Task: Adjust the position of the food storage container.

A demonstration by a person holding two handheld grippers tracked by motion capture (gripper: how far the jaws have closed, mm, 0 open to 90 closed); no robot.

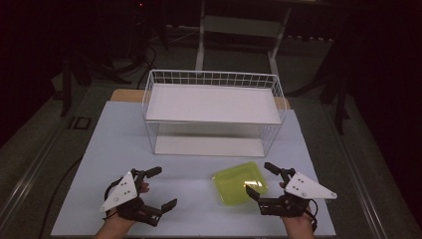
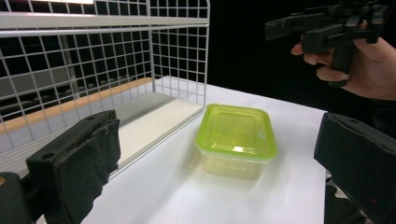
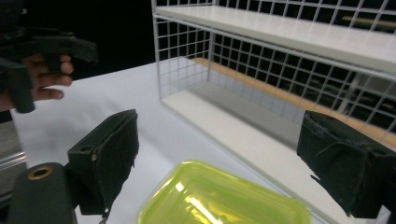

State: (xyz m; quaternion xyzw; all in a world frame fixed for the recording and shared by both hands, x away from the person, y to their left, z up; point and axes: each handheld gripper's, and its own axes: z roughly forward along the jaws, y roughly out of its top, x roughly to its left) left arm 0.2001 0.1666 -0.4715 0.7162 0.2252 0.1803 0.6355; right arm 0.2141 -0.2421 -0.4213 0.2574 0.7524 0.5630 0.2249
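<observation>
1. Dark room, white bench (image 1: 149,149) under a lamp; landmark is the wire rack (image 1: 214,112), which has a white shelf board and an open lower bay.
2. Green lidded container (image 1: 240,182) sits on the bench just in front of the rack's right half, apart from it, lid on, upright.
3. Right tool (image 1: 261,181) is released, jaws spread wide, one tip over the container's near-right edge and the other off its far-right corner; nothing is gripped, and I cannot tell whether a tip touches.
4. Left tool (image 1: 161,188) is released too, empty, in front of the rack's left half, well apart from the container.
5. Step, as I judge it: approach to grasp the container, likely bound for the rack.
6. Next move calls for the right tool to straddle the container across its short side, then clench on the walls below the lid rim.
7. Left gripper view gives the container (image 2: 237,140) side-on: translucent walls, seemingly empty; the high view gives its top.
8. Right gripper view shows the lid (image 3: 224,200) between its own jaws, and the rack's lower bay beyond it.
</observation>
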